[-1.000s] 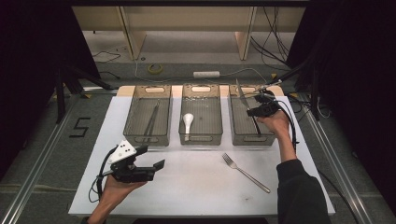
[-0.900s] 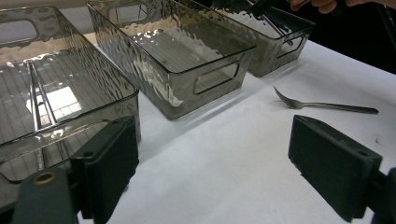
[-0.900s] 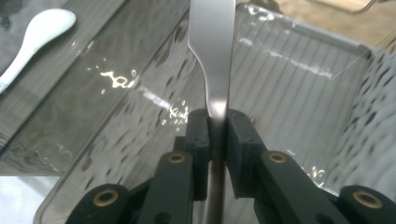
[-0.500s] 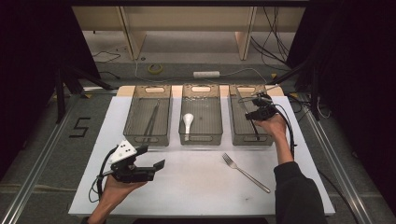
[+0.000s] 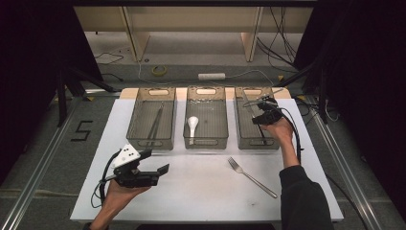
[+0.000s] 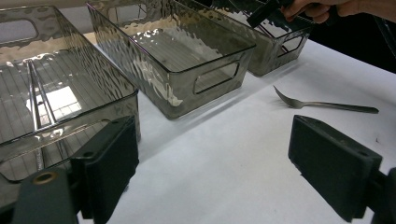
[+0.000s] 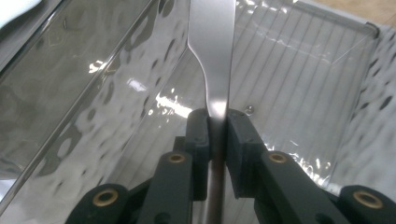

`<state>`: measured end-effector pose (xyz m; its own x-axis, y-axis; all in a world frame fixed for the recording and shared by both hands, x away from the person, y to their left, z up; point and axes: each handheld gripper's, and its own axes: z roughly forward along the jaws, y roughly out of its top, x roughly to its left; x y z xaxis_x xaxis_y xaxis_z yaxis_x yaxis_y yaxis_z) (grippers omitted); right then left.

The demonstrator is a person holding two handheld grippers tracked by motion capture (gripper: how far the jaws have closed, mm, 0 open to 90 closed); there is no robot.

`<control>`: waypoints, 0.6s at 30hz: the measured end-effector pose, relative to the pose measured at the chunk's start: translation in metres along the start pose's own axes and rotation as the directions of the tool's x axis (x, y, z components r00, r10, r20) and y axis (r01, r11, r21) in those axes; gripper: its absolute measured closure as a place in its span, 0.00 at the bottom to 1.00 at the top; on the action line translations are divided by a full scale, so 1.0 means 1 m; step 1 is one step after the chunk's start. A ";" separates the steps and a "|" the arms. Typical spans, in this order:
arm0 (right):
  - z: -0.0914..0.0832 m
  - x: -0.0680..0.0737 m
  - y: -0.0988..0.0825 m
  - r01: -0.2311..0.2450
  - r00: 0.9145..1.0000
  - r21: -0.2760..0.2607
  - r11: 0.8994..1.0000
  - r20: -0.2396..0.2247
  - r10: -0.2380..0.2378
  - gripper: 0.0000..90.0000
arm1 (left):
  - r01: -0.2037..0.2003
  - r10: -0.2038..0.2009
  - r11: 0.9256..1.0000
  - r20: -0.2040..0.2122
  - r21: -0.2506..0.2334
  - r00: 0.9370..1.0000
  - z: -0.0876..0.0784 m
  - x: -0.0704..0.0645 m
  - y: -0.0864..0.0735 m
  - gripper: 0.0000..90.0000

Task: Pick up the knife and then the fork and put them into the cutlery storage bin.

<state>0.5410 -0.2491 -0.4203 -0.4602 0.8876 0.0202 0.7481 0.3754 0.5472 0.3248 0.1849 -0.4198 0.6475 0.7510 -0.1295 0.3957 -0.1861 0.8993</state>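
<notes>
My right gripper (image 5: 261, 119) is over the right clear bin (image 5: 241, 140), tipped down into it. In the right gripper view its jaws (image 7: 217, 116) are shut on the flat handle of a metal knife (image 7: 212, 46), which runs on ahead inside the bin. A thin stretch of the knife (image 5: 263, 135) shows below the hand. My left gripper (image 5: 154, 161) rests low over the white table near the front left. Its jaws (image 6: 215, 163) are open with nothing between them. A fork (image 5: 251, 176) lies on the table in front of the right bin.
The left bin (image 5: 148, 143) holds a long pair of metal sticks (image 5: 155, 124). The middle bin (image 5: 206, 143) holds a white spoon (image 5: 192, 125). The white table top (image 5: 206, 191) is bare at the front middle. Cables trail off both grippers.
My right gripper has shifted slightly toward the near end of the right bin, with the knife still in it. The left gripper has stayed in place.
</notes>
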 end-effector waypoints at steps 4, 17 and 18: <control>0.002 0.001 -0.001 -0.014 1.000 0.006 1.000 0.002 0.014 0.89 | -0.002 0.002 1.000 0.000 0.000 1.000 0.000 0.000 0.000 0.17; -0.008 0.004 0.002 -0.044 0.999 -0.028 0.999 0.001 0.044 0.60 | -0.002 0.002 1.000 0.000 0.002 1.000 0.000 0.000 0.000 0.17; -0.013 0.006 0.001 -0.033 0.999 -0.031 0.999 -0.011 0.033 0.55 | -0.001 0.001 1.000 -0.001 0.003 1.000 0.000 0.000 0.000 0.17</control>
<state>0.5328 -0.2472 -0.4084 -0.4407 0.8964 0.0471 0.7476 0.3375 0.5721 0.3247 0.1849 -0.4202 0.6473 0.7514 -0.1279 0.3967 -0.1888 0.8983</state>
